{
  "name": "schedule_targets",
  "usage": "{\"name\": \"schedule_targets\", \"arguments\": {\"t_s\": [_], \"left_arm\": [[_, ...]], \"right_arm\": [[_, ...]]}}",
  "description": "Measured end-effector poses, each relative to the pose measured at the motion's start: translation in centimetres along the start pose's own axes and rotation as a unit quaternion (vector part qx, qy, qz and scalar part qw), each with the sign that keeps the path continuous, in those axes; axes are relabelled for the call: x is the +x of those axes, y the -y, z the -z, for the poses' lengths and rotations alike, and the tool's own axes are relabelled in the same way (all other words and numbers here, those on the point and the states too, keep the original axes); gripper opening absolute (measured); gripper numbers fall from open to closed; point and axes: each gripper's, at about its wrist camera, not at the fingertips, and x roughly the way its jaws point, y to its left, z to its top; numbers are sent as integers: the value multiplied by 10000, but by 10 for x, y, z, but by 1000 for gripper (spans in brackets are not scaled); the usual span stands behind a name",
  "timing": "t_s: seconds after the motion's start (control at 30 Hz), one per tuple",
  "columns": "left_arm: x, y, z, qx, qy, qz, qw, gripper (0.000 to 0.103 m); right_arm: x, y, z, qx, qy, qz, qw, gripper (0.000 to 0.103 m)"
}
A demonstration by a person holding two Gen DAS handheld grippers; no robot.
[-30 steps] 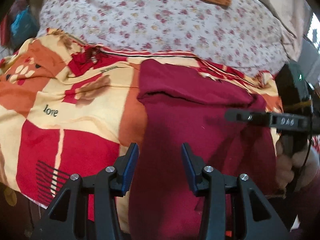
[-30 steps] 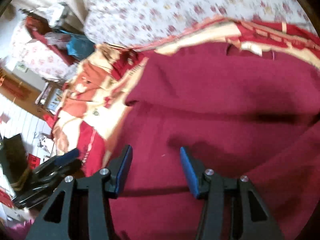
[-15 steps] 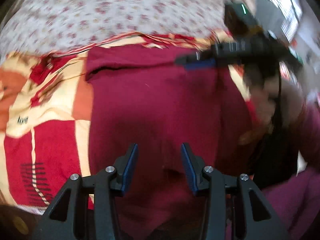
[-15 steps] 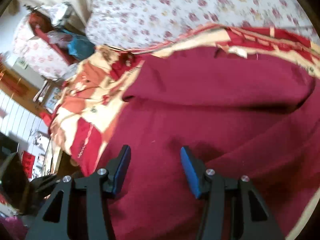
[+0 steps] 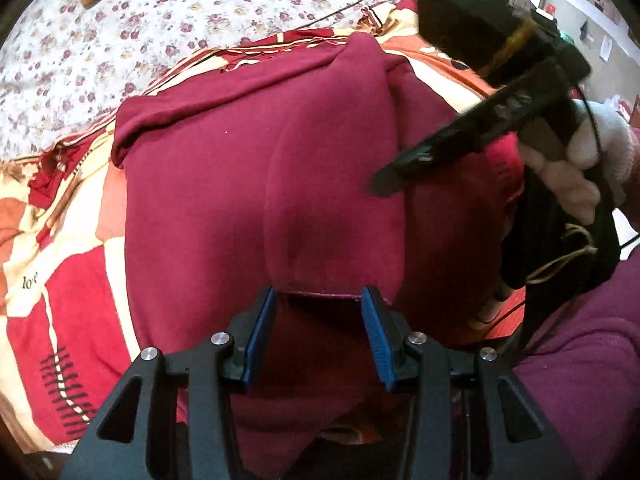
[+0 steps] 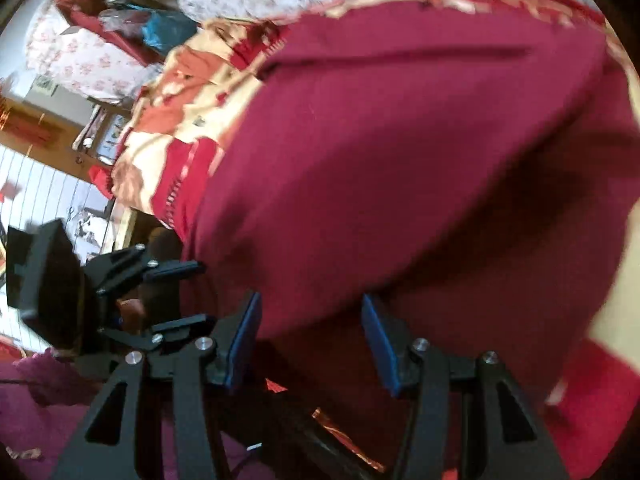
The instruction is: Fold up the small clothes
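Observation:
A maroon garment (image 5: 240,184) lies spread on the bed, with its far edge folded over and a long crease down the middle. My left gripper (image 5: 319,292) is open at the garment's near hem; the hem edge runs between its blue pads (image 5: 260,336), which do not press on it. My right gripper (image 6: 311,296) is open over the near edge of the same garment (image 6: 400,140), with cloth between its spread fingers. In the left wrist view the right gripper (image 5: 460,148) hovers over the garment's right side, held by a gloved hand (image 5: 580,160). The left gripper (image 6: 192,294) shows at the left of the right wrist view.
The garment rests on a patchwork bedspread (image 5: 60,240) of red, cream and orange. A floral sheet (image 5: 140,20) covers the bed beyond it. A purple sleeve (image 5: 580,360) fills the lower right. Furniture and a blue bag (image 6: 168,28) stand past the bed's left edge.
Both grippers have sunk and pulled back toward the garment's near hem. The left wrist has rolled, so the bed now looks tilted. Neither gripper's jaws have changed width.

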Motion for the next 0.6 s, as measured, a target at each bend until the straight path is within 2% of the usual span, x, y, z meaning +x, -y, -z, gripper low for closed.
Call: {"name": "schedule_targets", "arguments": {"t_s": [0.1,0.2,0.33,0.47,0.6], "left_arm": [[-5,-6,1,-24,30,37,10000,23],[-9,-21,-4,-273,173,184,9993,23],[-5,-40,-17,-546,389,141,9976,23],[6,-53,-30,-736,441,167,9962,23],[17,-58,-40,-832,473,95,9954,23]], "right_arm": [[5,-10,-14,-171,175,-66,9997,47],[2,-25,-40,-412,441,-242,9979,46],[7,-20,-73,-142,603,-425,9972,46],[16,-13,-84,104,632,-519,9966,46],[17,-15,-86,20,622,-427,9971,46]]}}
